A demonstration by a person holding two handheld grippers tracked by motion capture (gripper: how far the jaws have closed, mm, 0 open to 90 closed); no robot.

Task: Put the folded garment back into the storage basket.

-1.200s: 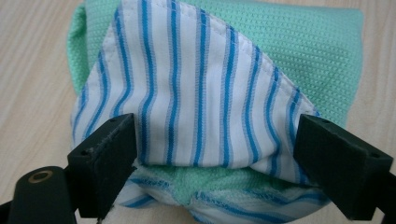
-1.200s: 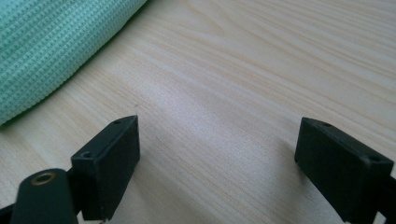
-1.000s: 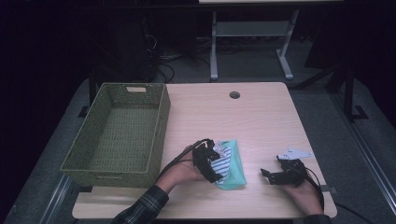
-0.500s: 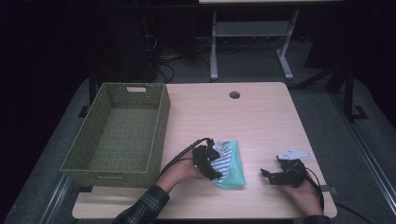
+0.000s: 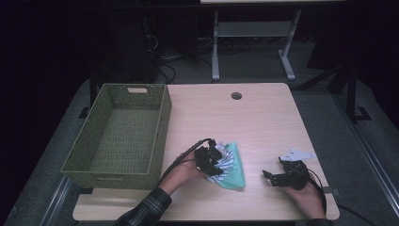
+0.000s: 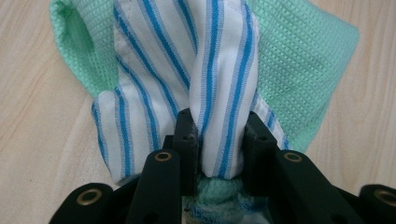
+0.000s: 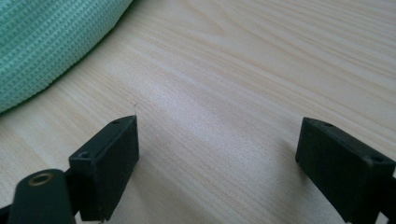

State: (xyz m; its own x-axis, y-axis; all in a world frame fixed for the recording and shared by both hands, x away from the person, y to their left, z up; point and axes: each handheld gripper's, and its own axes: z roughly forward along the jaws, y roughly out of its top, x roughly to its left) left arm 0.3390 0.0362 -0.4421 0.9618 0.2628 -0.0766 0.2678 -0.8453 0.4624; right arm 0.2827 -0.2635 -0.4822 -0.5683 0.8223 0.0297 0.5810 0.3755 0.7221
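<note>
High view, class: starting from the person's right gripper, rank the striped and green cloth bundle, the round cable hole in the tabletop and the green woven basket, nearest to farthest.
Measured from the right gripper:
1. Striped and green cloth bundle: just to its left, at the table's near edge.
2. Round cable hole: farther back, near the table's far edge.
3. Green woven basket: along the table's left side, beyond the bundle.

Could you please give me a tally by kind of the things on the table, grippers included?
Cloths: 2, a green cloth and a blue-striped white cloth
Baskets: 1, the green woven basket
Grippers: 2, left gripper, right gripper
Total: 5
</note>
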